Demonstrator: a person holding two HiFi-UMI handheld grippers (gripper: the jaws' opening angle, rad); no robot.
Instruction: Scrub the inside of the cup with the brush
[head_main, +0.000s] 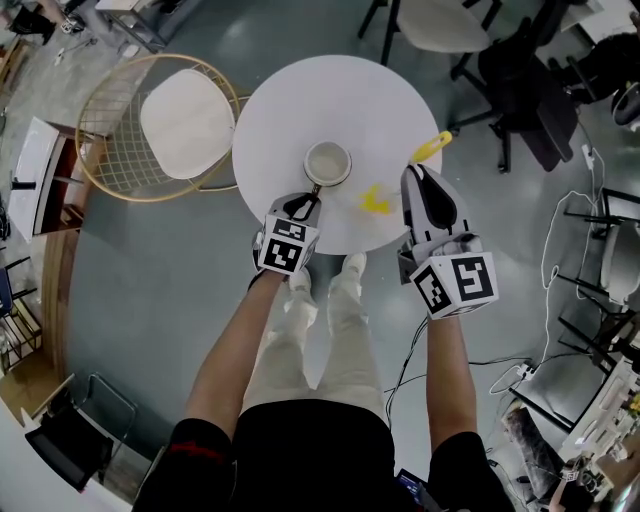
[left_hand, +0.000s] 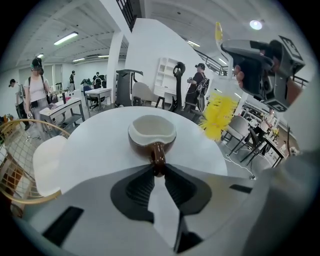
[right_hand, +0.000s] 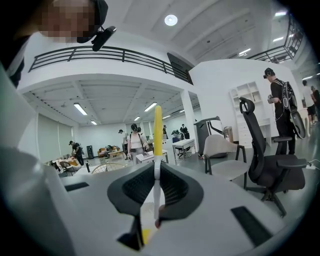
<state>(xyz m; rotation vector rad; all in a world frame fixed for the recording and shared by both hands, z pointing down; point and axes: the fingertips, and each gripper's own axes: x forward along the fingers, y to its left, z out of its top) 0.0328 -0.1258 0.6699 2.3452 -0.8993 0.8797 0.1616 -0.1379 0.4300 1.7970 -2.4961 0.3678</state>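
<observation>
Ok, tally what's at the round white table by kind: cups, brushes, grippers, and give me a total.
cup: 1
brush: 1
grippers: 2, left gripper clamped on the cup's handle, right gripper holding the brush
total: 4

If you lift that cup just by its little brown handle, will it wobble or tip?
Probably a little. The left gripper pinches only the handle tip, so the cup sits out front and might droop or twist. It looks like glazed ceramic: likely slippery, heavyish, breakable if dropped.
</observation>
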